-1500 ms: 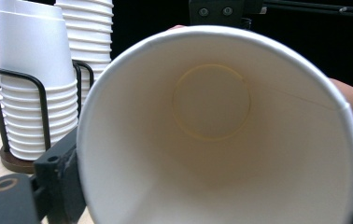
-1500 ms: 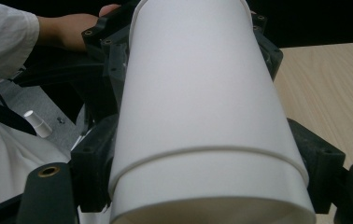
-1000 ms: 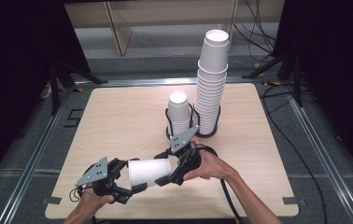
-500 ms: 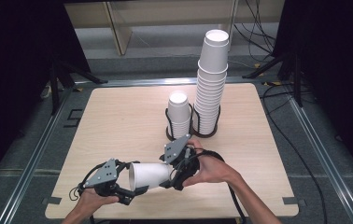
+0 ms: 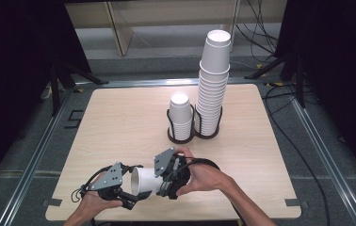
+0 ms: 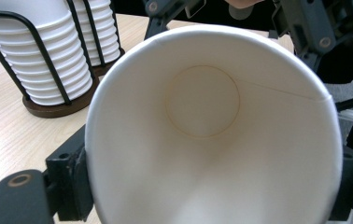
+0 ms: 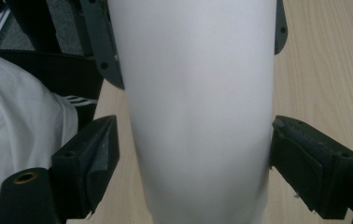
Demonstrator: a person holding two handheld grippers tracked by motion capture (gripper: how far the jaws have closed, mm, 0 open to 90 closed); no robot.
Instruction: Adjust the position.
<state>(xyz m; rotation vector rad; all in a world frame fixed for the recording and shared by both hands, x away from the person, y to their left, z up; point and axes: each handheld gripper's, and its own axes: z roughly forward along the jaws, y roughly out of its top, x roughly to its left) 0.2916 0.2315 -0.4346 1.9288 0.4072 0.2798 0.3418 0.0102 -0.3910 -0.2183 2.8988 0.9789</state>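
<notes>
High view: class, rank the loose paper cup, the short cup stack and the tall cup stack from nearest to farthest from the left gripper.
1. Loose paper cup: lying at the left gripper, front edge.
2. Short cup stack: mid-table, in its holder.
3. Tall cup stack: just right of the short one.

Pale wooden table on grey carpet — black curtains either side, cables behind.

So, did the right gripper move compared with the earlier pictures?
Yes. The right gripper slid left along the paper cup, farther from the cup holder.
</notes>
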